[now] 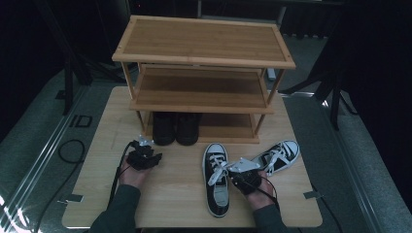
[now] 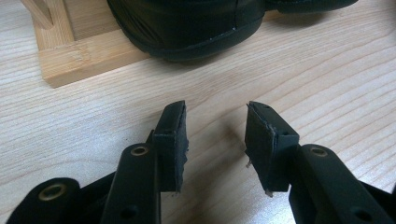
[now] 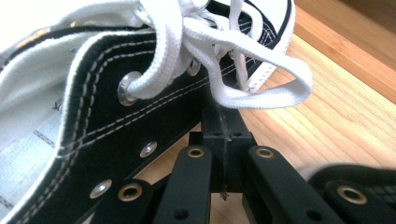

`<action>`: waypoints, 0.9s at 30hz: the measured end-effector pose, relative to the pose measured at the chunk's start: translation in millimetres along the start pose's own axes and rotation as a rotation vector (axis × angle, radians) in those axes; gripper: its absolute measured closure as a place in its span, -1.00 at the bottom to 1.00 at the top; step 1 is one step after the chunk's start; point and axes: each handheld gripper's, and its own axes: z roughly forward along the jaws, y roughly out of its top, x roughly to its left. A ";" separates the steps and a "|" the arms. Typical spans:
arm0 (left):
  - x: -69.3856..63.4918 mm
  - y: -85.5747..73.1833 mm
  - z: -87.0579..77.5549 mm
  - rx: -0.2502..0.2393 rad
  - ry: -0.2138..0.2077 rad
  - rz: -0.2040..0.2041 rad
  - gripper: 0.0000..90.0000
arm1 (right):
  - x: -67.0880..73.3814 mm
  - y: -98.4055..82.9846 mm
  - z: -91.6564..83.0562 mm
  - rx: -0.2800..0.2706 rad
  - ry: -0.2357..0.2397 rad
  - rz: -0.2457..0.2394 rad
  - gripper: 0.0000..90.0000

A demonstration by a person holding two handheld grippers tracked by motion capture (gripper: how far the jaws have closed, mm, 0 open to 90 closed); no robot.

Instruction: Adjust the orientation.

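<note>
- The right gripper (image 1: 241, 168) sits near the table's (image 1: 170, 194) front edge, its jaws pressed fully together. Its own view puts them tight against the side of the near sneaker (image 1: 215, 178). Whether they pinch canvas or a lace, I cannot tell.
- That black-and-white sneaker lies toe towards the shoe rack (image 1: 204, 77), heel close to the front edge. Its white laces (image 3: 224, 56) loop loosely over the closed jaws in the right gripper view.
- The second sneaker (image 1: 279, 154) lies angled just right of the right hand (image 1: 260, 194), toe towards the table's right edge; little bare wood remains on that side.
- The left gripper (image 1: 142, 145) hovers over bare wood at the table's left, jaws spread with nothing between them. Open surface lies all around it and between the two hands.
- Just beyond it, a pair of black shoes (image 1: 176, 127) stands on the rack's bottom shelf. In the left gripper view, a rounded black shoe end overhangs the shelf edge.
- The rack spans most of the table's far half. Its middle and top shelves look bare.
- The backs of the black shoes are hidden in shadow under the middle shelf, and the surroundings beyond the table are dark.
</note>
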 end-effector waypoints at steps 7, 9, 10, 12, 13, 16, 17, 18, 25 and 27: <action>-0.4 0.1 0.2 0.000 -0.001 0.000 0.30 | 2.3 5.4 3.9 0.004 0.008 -0.004 1.00; -0.6 0.1 0.3 0.000 0.000 0.001 0.30 | 1.9 7.6 5.1 0.007 0.013 -0.015 1.00; -0.5 0.1 0.4 0.001 0.000 0.002 0.30 | 1.9 8.3 4.7 0.005 0.015 -0.015 1.00; -0.3 0.0 0.7 0.002 -0.001 0.002 0.30 | 1.3 9.9 1.3 -0.004 0.032 -0.015 1.00; -0.3 0.0 0.7 0.002 -0.001 0.002 0.30 | 1.8 11.1 -1.3 -0.007 0.032 -0.020 1.00; -0.3 -0.1 0.5 0.002 -0.001 0.002 0.30 | 4.1 14.6 -10.3 -0.010 0.044 -0.036 0.99; -0.3 -0.1 0.3 0.002 -0.001 0.003 0.30 | 5.1 15.6 -13.2 -0.011 0.045 -0.043 0.95; -0.3 -0.1 0.3 0.002 -0.001 0.003 0.30 | 5.1 15.6 -13.2 -0.011 0.045 -0.043 0.95; -0.6 -0.1 0.7 0.003 -0.001 0.002 0.30 | 8.1 17.9 -33.1 -0.014 0.058 -0.049 0.84; -0.9 -0.1 0.8 0.002 -0.002 0.002 0.30 | 7.8 17.1 -40.6 -0.024 0.069 -0.028 0.79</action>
